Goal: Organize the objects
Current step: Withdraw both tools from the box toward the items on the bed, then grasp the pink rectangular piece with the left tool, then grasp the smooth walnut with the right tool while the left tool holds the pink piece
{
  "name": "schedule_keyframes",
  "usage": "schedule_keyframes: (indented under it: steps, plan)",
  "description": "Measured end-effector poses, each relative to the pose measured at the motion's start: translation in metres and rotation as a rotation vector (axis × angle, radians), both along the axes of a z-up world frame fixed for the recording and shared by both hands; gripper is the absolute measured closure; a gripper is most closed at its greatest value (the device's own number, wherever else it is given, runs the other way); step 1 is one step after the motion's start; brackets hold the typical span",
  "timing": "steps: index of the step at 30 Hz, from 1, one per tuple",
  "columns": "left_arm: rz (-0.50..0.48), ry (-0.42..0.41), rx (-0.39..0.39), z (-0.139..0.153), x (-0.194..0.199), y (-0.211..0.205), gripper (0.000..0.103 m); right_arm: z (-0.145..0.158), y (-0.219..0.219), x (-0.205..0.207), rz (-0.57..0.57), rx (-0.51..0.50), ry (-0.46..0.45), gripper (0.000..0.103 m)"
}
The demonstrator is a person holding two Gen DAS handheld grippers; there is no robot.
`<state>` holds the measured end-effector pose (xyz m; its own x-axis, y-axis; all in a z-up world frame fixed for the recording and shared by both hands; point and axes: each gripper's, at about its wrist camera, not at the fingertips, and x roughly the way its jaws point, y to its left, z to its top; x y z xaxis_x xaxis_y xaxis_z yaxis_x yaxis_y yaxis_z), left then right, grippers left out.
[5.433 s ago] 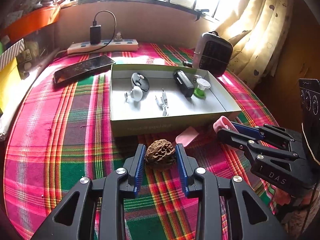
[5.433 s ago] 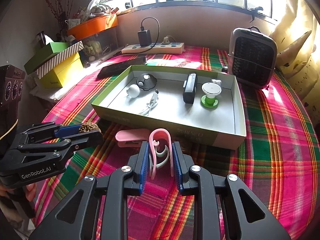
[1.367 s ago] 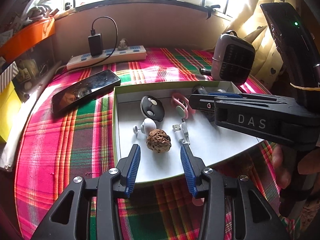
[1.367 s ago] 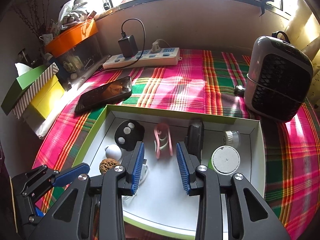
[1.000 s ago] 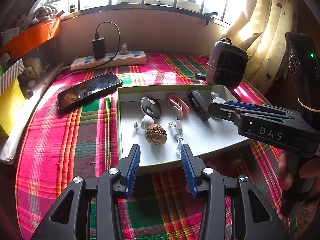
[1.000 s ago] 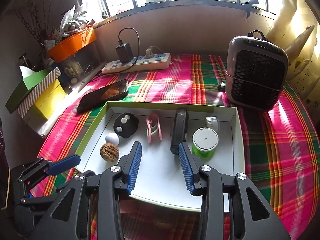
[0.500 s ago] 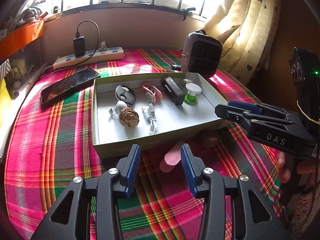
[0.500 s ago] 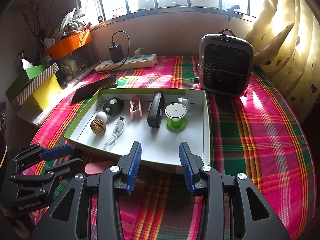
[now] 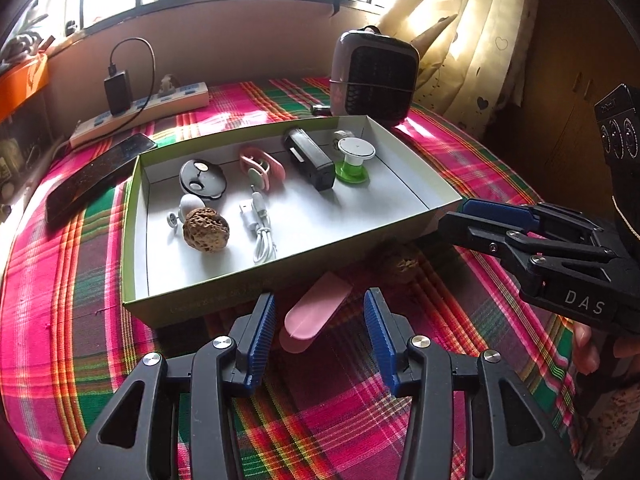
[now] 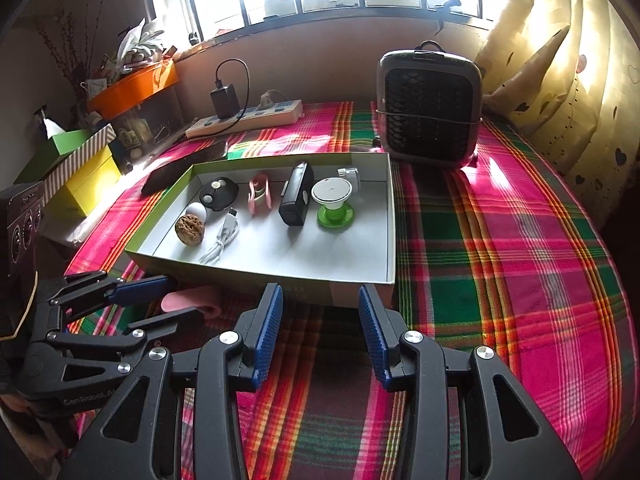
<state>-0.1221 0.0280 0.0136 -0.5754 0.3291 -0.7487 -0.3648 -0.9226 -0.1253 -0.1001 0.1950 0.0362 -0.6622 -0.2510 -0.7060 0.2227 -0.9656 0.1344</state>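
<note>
A flat pink piece (image 9: 316,316) lies on the plaid cloth in front of the green-edged box (image 9: 134,240). It sits between the opening jaws of my left gripper (image 9: 318,320), and the pads do not press on it. A brown walnut (image 9: 402,260) rests on the cloth by the box's front wall, near the tips of my right gripper (image 9: 456,216). Inside the box are another walnut (image 9: 205,231), a white cable (image 9: 260,232) and a pink clip (image 9: 262,164). In the right wrist view my right gripper (image 10: 319,312) stands open and holds nothing.
The box also holds a black fob (image 9: 202,178), a black device (image 9: 308,158) and a green-and-white spool (image 9: 354,158). A phone (image 9: 96,176) and power strip (image 9: 140,108) lie behind it, a small heater (image 9: 372,76) at back right. Stacked boxes (image 10: 80,168) stand at the left.
Both grippers drew back from the box toward its front wall. The left one sank over the pink piece and its jaws spread wider. The right gripper's jaws kept their gap.
</note>
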Motion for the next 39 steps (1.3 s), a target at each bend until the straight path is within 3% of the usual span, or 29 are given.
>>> schedule_keyframes:
  steps: [13, 24, 39]
  plan:
    - [0.022, -0.021, -0.025, -0.011, -0.008, 0.009, 0.061, -0.006, 0.005, 0.000, -0.006, -0.010, -0.015, 0.062]
    - [0.078, -0.028, -0.016, -0.011, -0.007, 0.000, 0.087, -0.012, -0.004, 0.003, 0.032, -0.009, -0.035, 0.062]
    - [0.150, -0.039, 0.030, -0.012, 0.005, -0.030, 0.087, -0.024, -0.034, -0.003, 0.117, 0.021, -0.068, 0.062]
